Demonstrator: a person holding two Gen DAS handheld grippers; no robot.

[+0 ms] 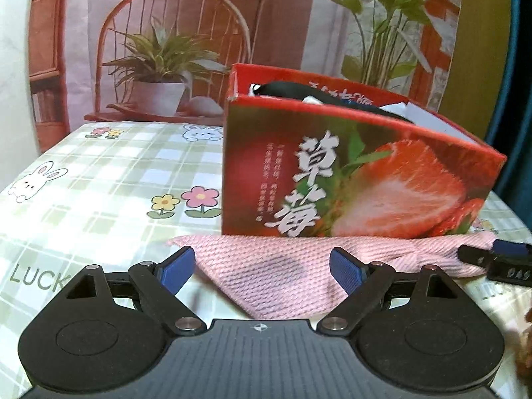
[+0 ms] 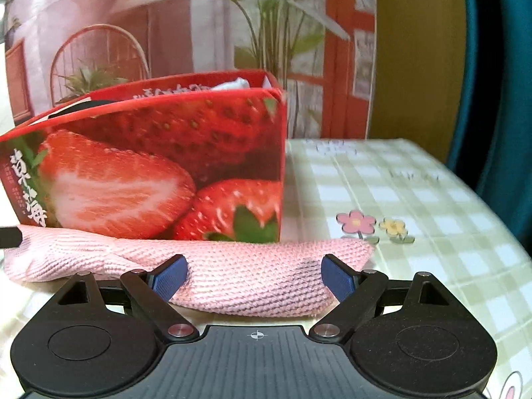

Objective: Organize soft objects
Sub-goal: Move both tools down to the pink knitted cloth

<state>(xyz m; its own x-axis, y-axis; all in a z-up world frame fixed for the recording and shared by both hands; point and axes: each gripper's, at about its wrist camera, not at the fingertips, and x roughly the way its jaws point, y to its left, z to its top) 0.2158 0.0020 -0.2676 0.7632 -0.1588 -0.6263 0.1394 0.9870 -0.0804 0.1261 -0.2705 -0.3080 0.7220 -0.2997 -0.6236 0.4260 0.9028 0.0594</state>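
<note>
A pink knitted cloth [image 1: 276, 272] lies on the table against the front of a red strawberry box [image 1: 349, 173]. My left gripper [image 1: 262, 267] is open, its blue pads on either side of the cloth's left part. My right gripper [image 2: 254, 276] is open around the cloth's right end [image 2: 252, 276] in front of the box [image 2: 159, 166]. The right gripper's tip also shows at the right edge of the left wrist view [image 1: 495, 259]. Black and white soft items [image 1: 289, 91] lie inside the box, mostly hidden.
The table carries a green checked cloth with bunnies and flowers [image 1: 99, 183]. A printed backdrop with a chair and plants [image 1: 166, 50] hangs behind it. A teal surface [image 2: 498, 66] is at the far right, past the table edge.
</note>
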